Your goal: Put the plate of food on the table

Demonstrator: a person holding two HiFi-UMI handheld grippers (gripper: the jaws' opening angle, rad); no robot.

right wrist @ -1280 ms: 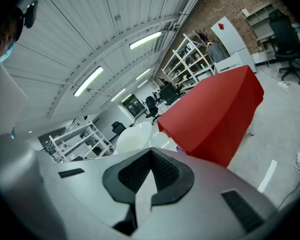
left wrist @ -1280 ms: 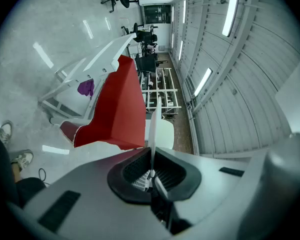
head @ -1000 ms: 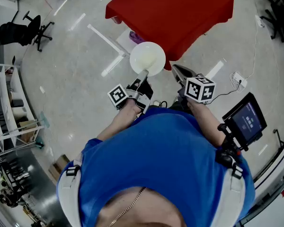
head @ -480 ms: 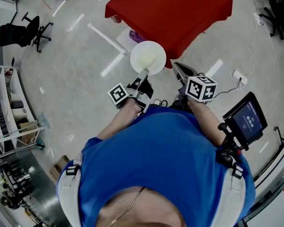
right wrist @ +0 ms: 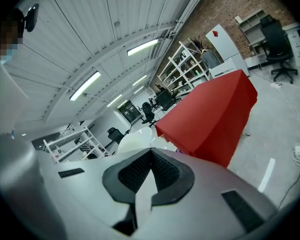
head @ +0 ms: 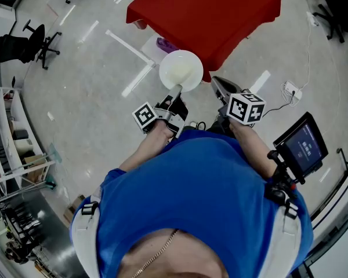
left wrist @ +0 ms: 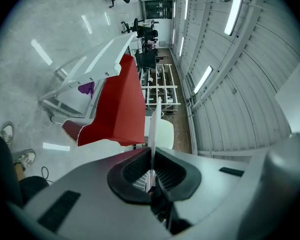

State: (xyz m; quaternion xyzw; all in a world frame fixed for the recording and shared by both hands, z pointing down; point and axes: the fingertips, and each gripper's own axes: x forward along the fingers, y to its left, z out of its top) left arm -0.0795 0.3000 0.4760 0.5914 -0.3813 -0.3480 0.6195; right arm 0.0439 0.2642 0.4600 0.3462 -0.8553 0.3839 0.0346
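In the head view, the left gripper (head: 174,91) holds a white plate (head: 181,69) by its near rim, over the floor (head: 93,74) just in front of the red table (head: 206,13). The right gripper (head: 219,86) hangs beside the plate, not touching it.

In the left gripper view, the jaws are clamped on the plate's rim, which is seen edge-on, with the table beyond.

In the right gripper view, the jaws are pressed together with nothing between them, and the table stands ahead.

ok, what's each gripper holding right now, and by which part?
Left gripper: shut on the white plate, pinching its near rim edge-on between the fingers. Right gripper: shut, nothing held.
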